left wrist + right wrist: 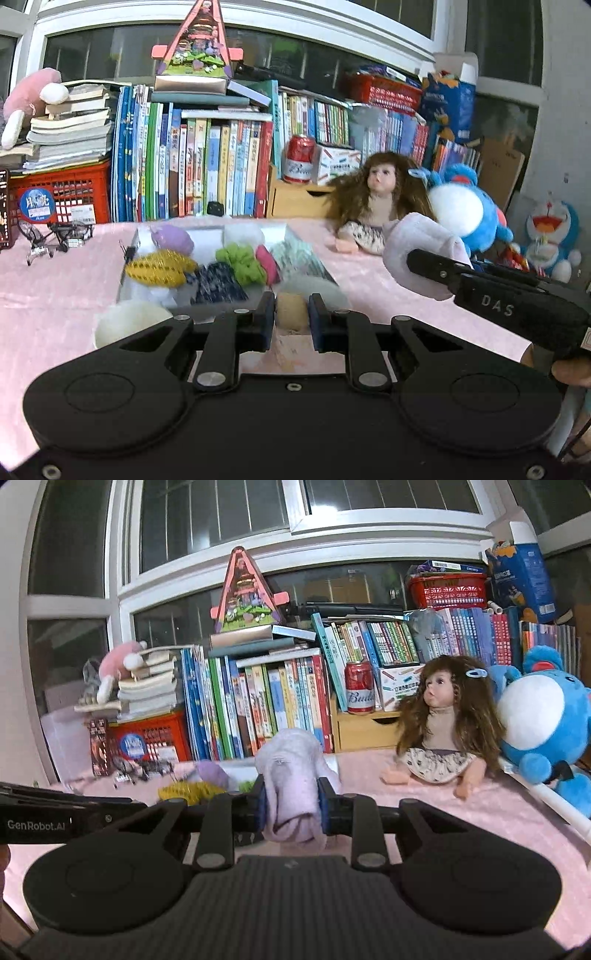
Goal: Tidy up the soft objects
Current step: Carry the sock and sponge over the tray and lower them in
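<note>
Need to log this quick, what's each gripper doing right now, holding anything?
Left gripper: closed on a small tan soft piece.
Right gripper: closed on a lilac sock.

At my twelve o'clock the tray (127,284) is crowded; bare pink tablecloth (55,280) at nine lets me pass; doll (376,199) blocks two o'clock.

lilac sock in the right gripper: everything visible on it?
The lilac sock is pale purple, fuzzy knit, rolled into a soft bundle. The right gripper is shut on its middle, squeezing it, with folds bulging above and below the pads. It hangs clear above the pink tablecloth, touching only the gripper.
</note>
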